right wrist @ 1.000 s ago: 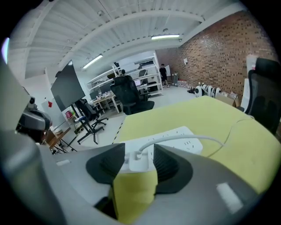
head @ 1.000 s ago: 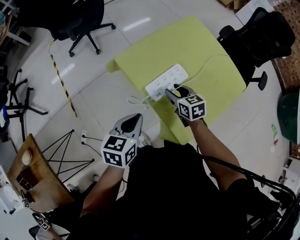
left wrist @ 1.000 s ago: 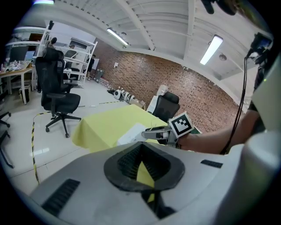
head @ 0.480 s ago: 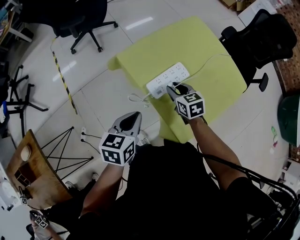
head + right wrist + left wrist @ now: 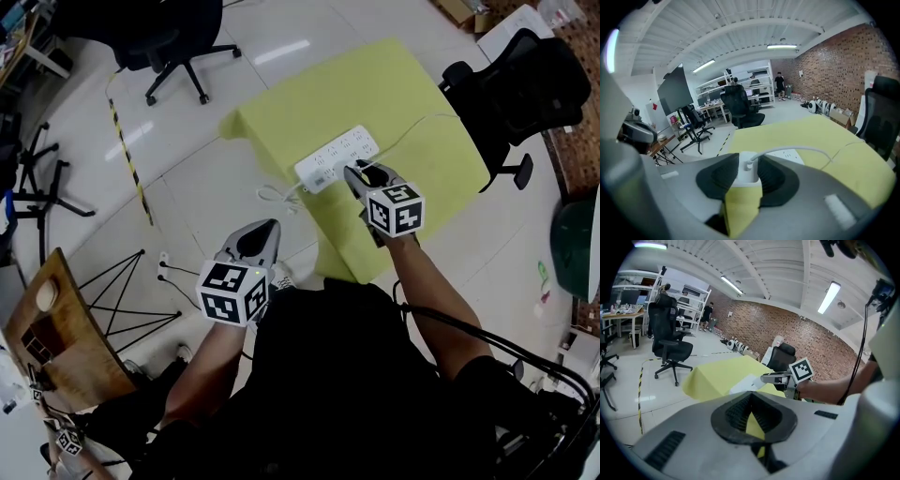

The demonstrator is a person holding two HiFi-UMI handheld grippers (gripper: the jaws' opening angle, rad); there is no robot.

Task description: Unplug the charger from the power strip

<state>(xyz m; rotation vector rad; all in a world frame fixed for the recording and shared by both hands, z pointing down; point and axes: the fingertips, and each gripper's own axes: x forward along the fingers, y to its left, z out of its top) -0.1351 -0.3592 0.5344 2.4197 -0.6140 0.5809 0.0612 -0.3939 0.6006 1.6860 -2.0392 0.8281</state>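
The right gripper [image 5: 359, 173] reaches over the yellow table [image 5: 375, 89]. Its jaws have just been closing, and now they pinch the white charger [image 5: 748, 172] between the two black pads [image 5: 717, 180]. The charger sits right at the tips, with one pad pressing on each side of it. A thin white cable [image 5: 801, 150] comes out of the charger and bends away to this gripper's right side, across the table. The white power strip [image 5: 336, 157] lies flat on the table just past the tips, very close to the charger. The prongs of the charger are hidden, so I cannot tell if they are out of the strip. The left gripper [image 5: 268, 232] is well apart from the right one, off to its left and nearer to the person. It hangs over the shiny floor [image 5: 187, 187] beside the table, and it points toward the table. Its jaws are pressed together at the tips and nothing is between them. Far ahead of the left gripper stands a black chair on wheels [image 5: 173, 42]. Another black chair [image 5: 525, 80] stands past the table on the right gripper's right side.
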